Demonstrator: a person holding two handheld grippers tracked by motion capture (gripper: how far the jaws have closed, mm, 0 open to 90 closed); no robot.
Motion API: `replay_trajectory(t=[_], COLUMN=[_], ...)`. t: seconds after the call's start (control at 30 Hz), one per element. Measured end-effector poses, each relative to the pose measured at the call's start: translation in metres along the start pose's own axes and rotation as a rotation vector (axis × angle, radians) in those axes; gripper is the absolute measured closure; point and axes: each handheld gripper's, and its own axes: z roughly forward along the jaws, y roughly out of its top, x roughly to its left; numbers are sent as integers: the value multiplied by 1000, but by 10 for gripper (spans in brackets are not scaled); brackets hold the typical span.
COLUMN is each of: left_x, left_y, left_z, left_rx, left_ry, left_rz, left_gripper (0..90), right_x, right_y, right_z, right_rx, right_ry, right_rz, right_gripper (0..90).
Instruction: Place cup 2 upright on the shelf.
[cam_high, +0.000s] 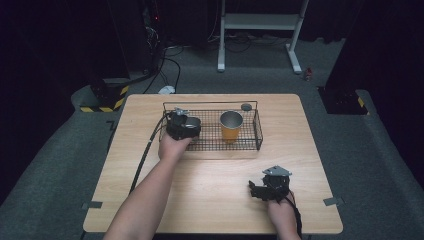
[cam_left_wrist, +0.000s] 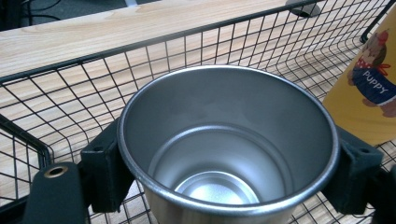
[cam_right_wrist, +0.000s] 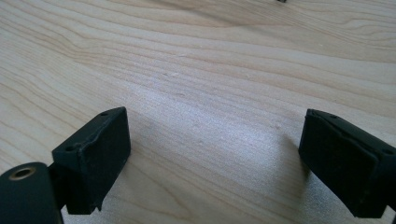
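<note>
Nearest the high camera: two bare forearms rising from the bottom edge. Left forearm stretched long and slanting up and to the right across the table (cam_high: 125, 165), hand wrapped round the back of the left gripper (cam_high: 183, 126), wrist at the near rim of the wire basket (cam_high: 258, 131). Gripper body reaching over that rim into the basket's left end, cable trailing back off the table's left side. Clamped on a steel cup (cam_left_wrist: 229, 149): one black pad pressed to each side of the cup's wall just under the rim, mouth upward, shiny inside and bottom plain in the left gripper view. Cup inside the basket, over the wire floor, just beside an orange cup (cam_high: 231, 125) printed with a puppy; whether the two touch cannot be told. Orange cup upright near the basket's middle. Small dark round object (cam_high: 246, 107) on the table just behind the basket's far rim.

Right forearm short, barely in frame, hand low at the near right part of the table holding the right gripper (cam_high: 260, 192), grey three-cornered plate on top, pointed leftward. Jaws spread wide apart with nothing between, bare wood grain beneath in the right gripper view. Well apart from the basket.
</note>
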Motion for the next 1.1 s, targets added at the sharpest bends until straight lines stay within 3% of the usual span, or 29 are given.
replay_trajectory(t=[0.37,0.8,1.1], left_x=[-1,2,2], left_y=[0,-3,-2], left_z=[-1,0,-1], left_rx=[24,113,120], left_ry=[6,-3,12], left_rz=[14,32,40], left_gripper=[187,174,149], right_x=[0,0,0], right_y=[0,0,0], right_z=[0,0,0], right_rx=[2,2,1], right_ry=[1,0,0], right_rz=[1,1,1], right_gripper=[90,91,92])
